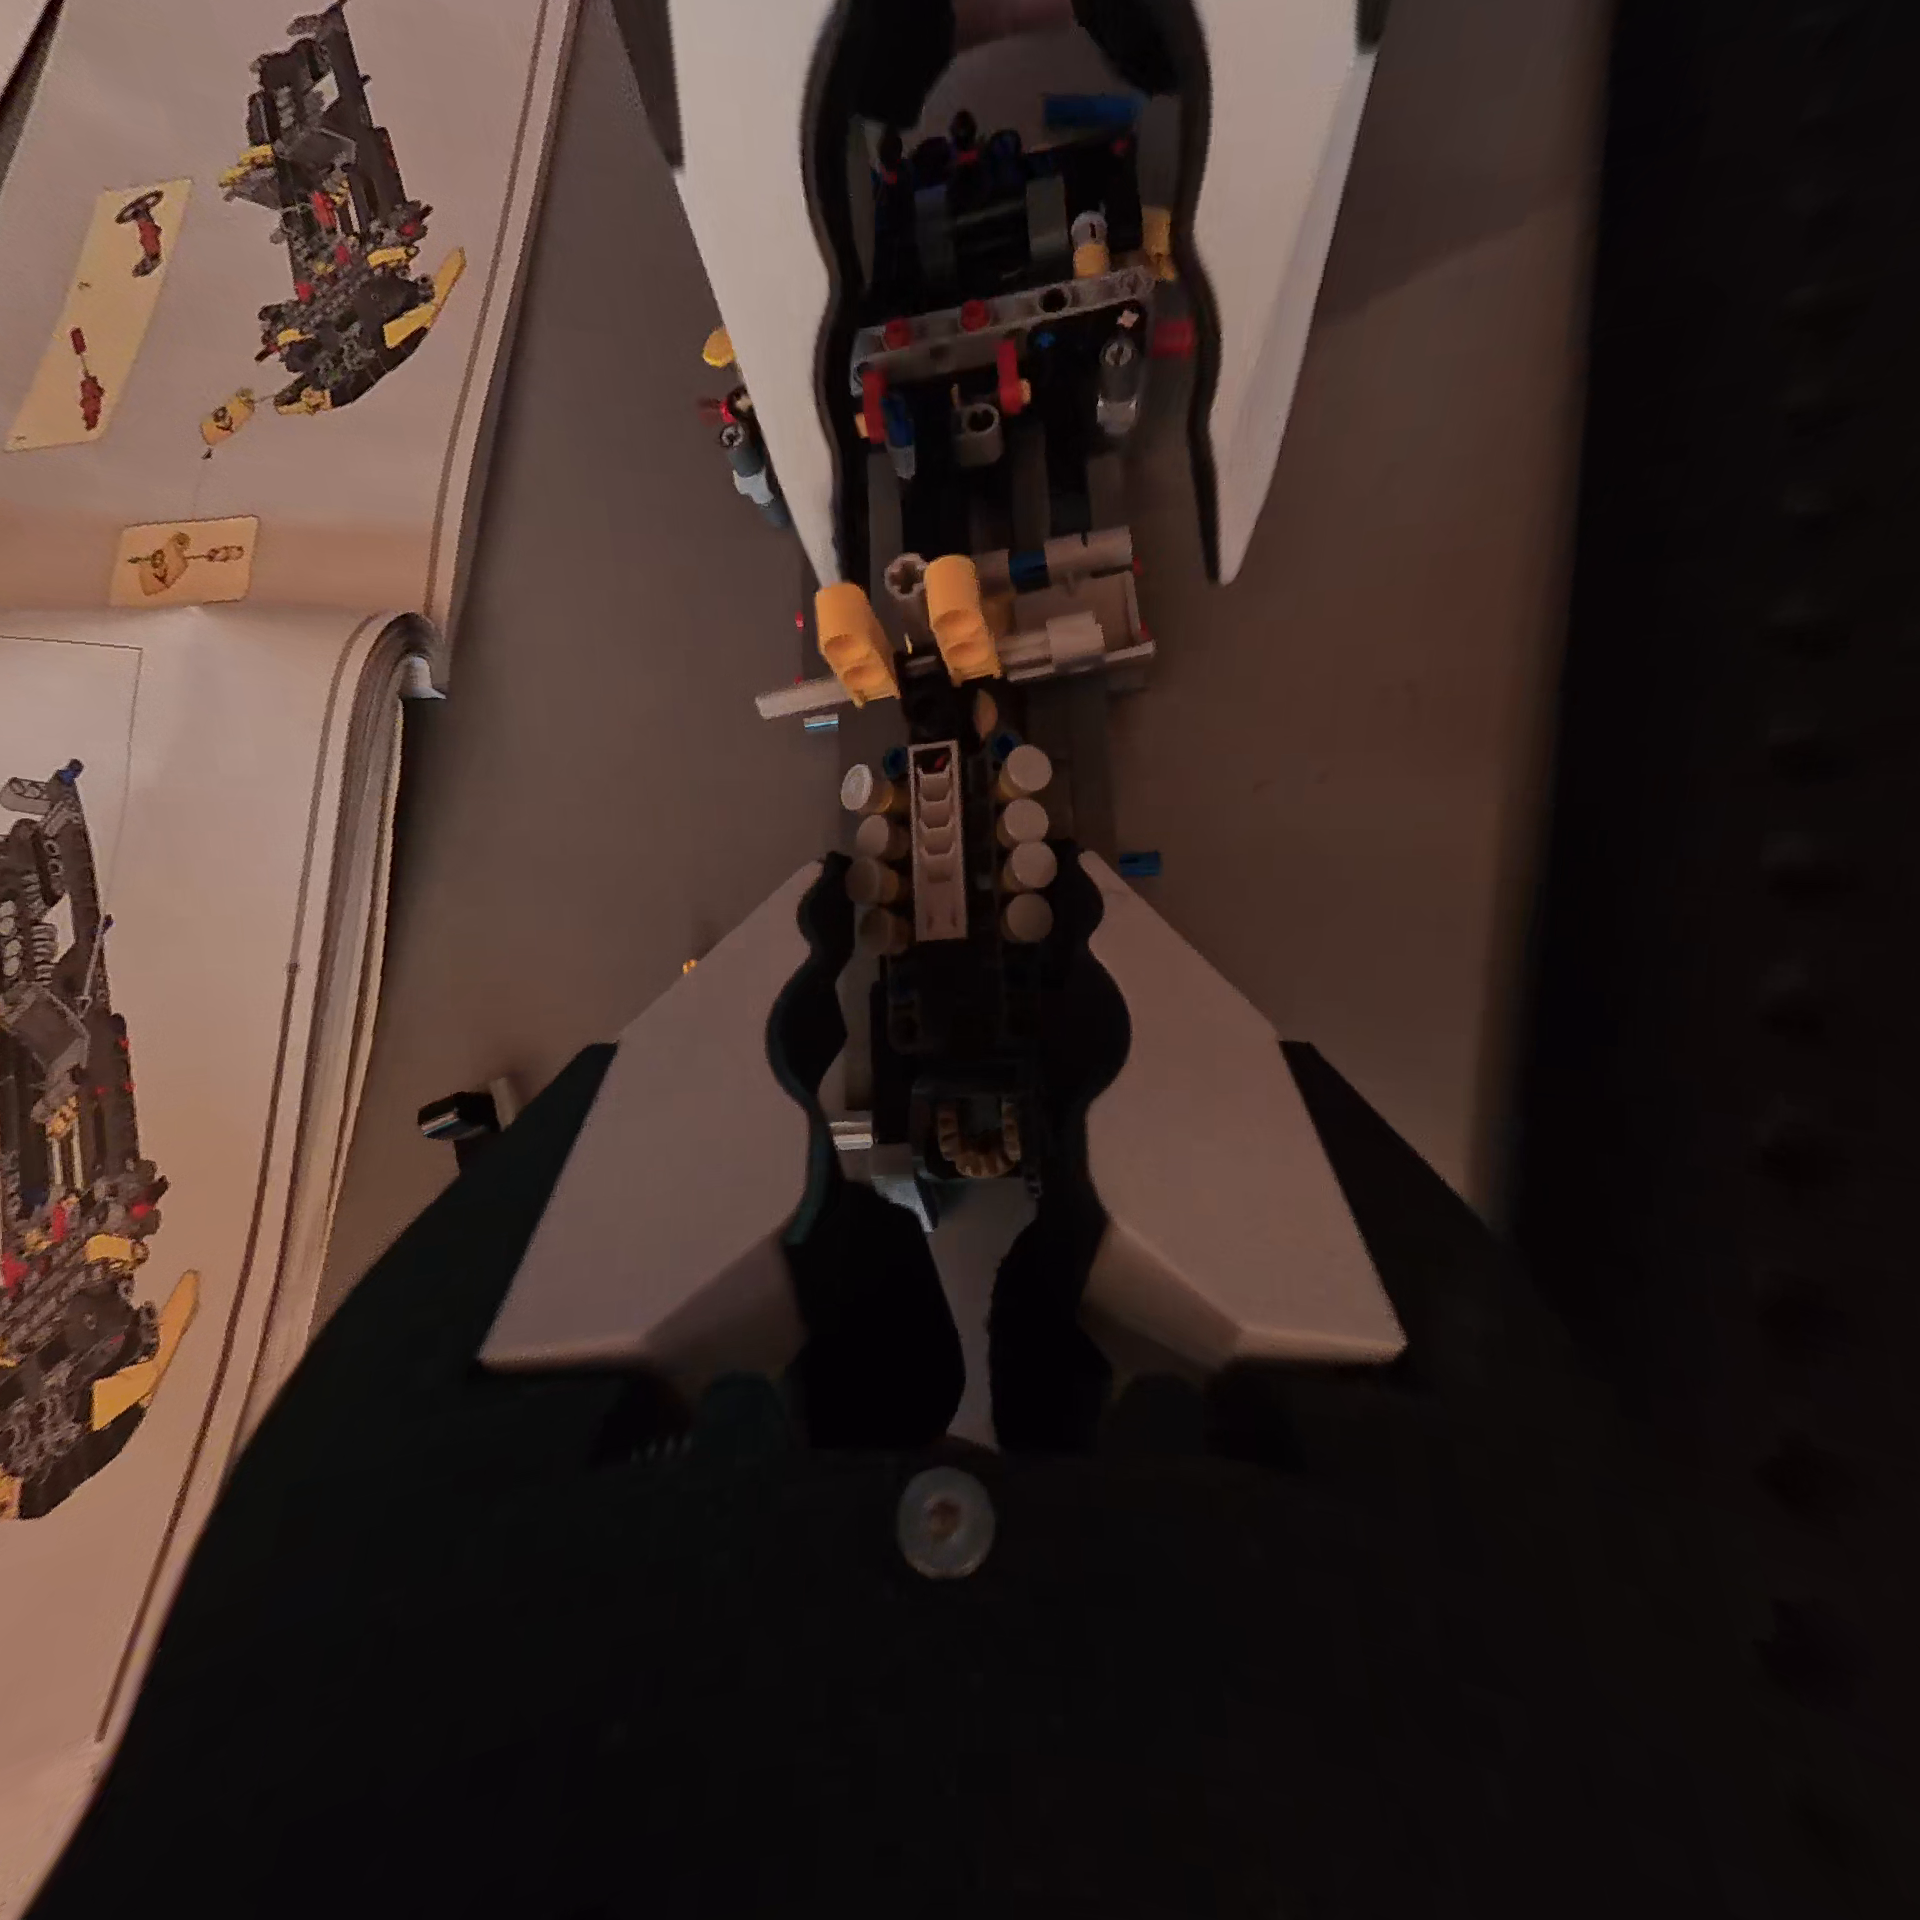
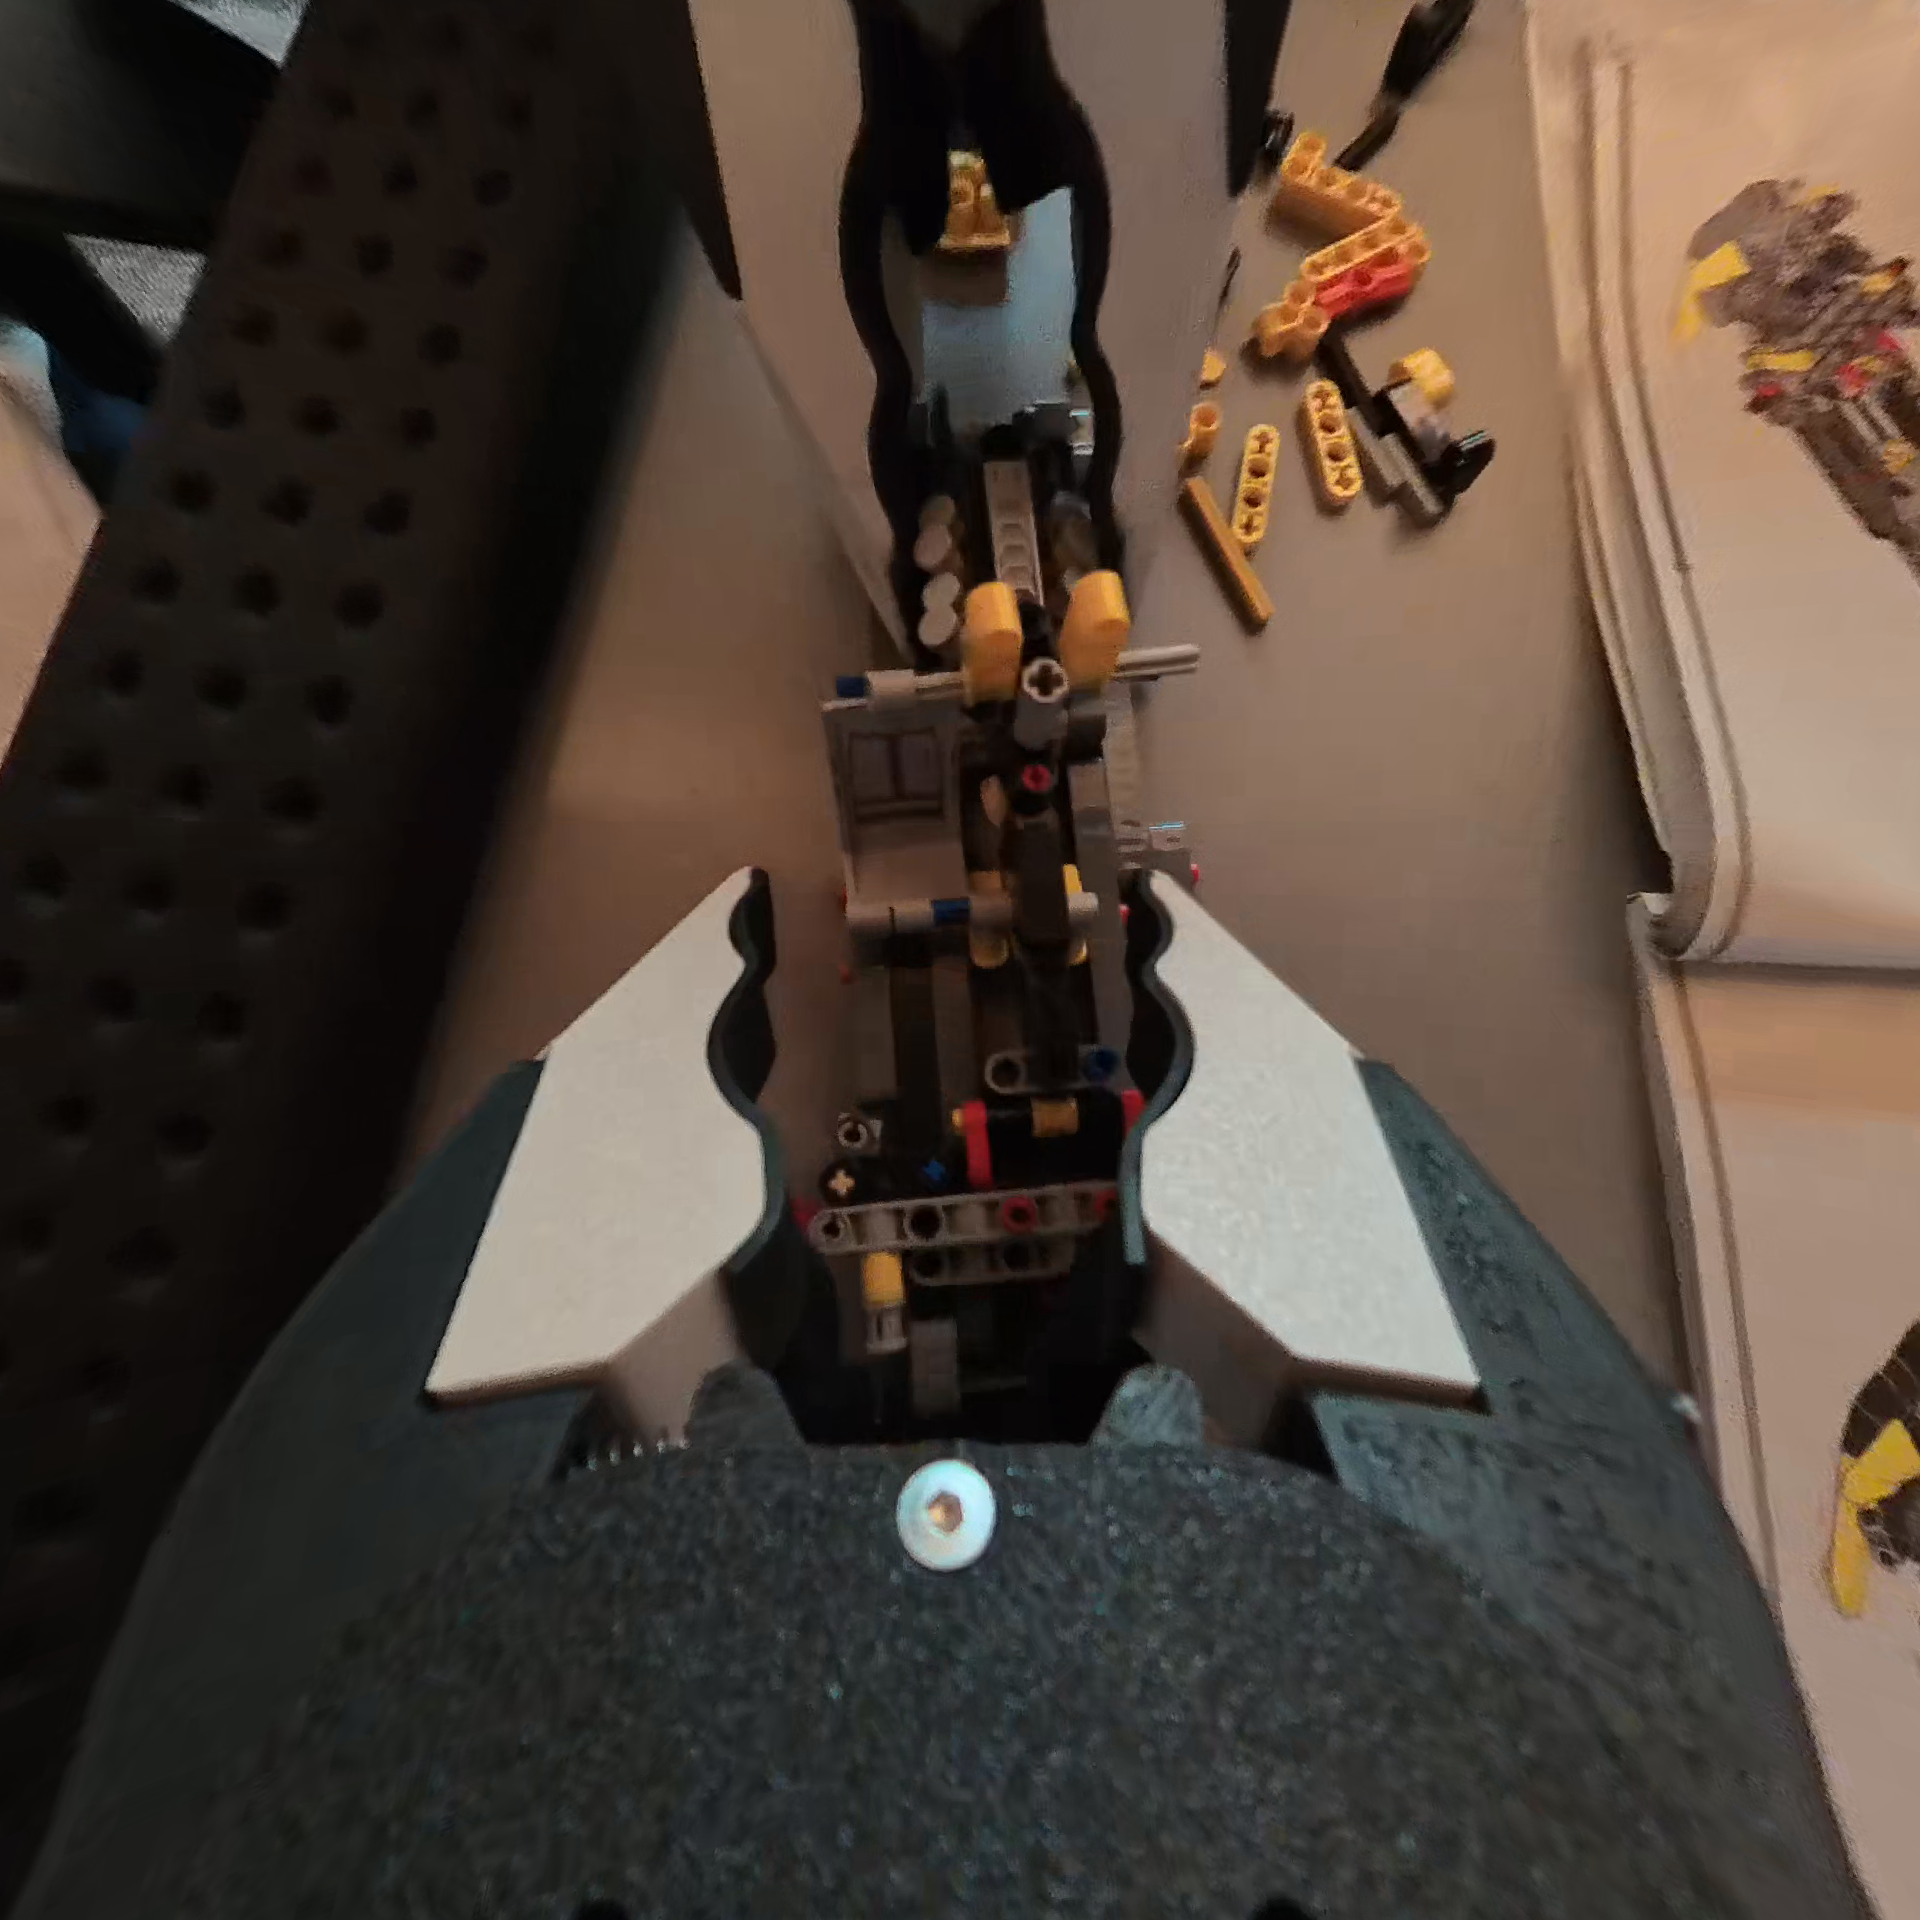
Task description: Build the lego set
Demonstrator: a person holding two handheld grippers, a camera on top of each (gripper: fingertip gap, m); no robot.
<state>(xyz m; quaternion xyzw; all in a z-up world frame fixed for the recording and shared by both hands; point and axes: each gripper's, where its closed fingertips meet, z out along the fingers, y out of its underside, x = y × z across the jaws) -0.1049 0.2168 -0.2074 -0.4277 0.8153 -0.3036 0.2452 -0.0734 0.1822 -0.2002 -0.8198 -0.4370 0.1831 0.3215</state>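
Both grippers clamped on the half-built lego chassis, one per end

Left wrist view: left gripper [image 1: 956, 894] pinches the engine end of the lego model [image 1: 971, 665], held just over the table [image 1: 613, 520] beside the instruction booklet [image 1: 208, 416]; the other gripper points straight back at it. Right wrist view: right gripper [image 2: 951, 904] squeezes the wider frame end, loose yellow beams [image 2: 1340, 260] off to the side. Looks light but rigid-ish, pins could pop, so I'd grip the solid beams, not the yellow connectors.
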